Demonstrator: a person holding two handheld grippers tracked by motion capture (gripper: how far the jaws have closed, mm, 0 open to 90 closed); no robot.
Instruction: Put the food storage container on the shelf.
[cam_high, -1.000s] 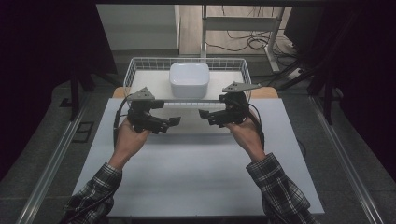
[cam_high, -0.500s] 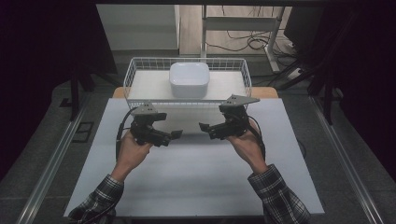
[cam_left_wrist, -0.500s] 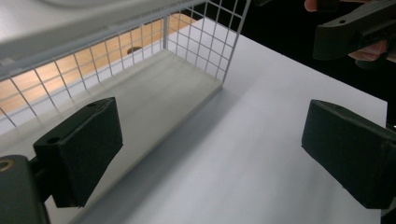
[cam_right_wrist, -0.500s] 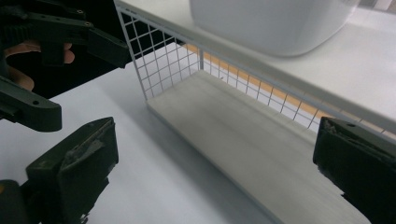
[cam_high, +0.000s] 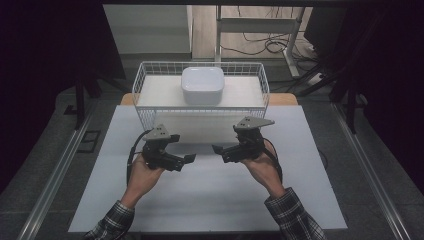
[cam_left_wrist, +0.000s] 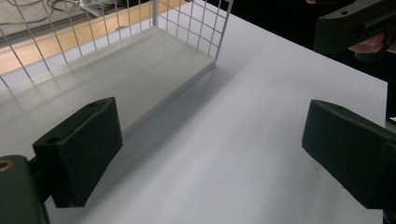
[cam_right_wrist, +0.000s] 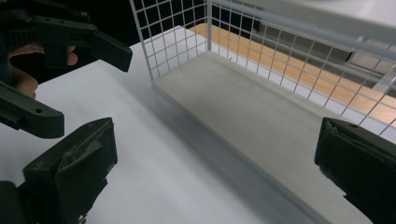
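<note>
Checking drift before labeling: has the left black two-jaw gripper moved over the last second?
Yes. The left black two-jaw gripper has drawn back toward the person, away from the white wire basket, which stayed put in the high view.

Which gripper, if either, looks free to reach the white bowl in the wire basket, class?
Probably both: the bowl sits uncovered in the open-topped basket, and the left gripper and right gripper are open and empty.

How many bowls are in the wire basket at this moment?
1. A white bowl sits in the wire basket, near the middle of its back side, on the basket floor. The high view shows the whole basket floor, so a hidden one is unlikely.
</note>
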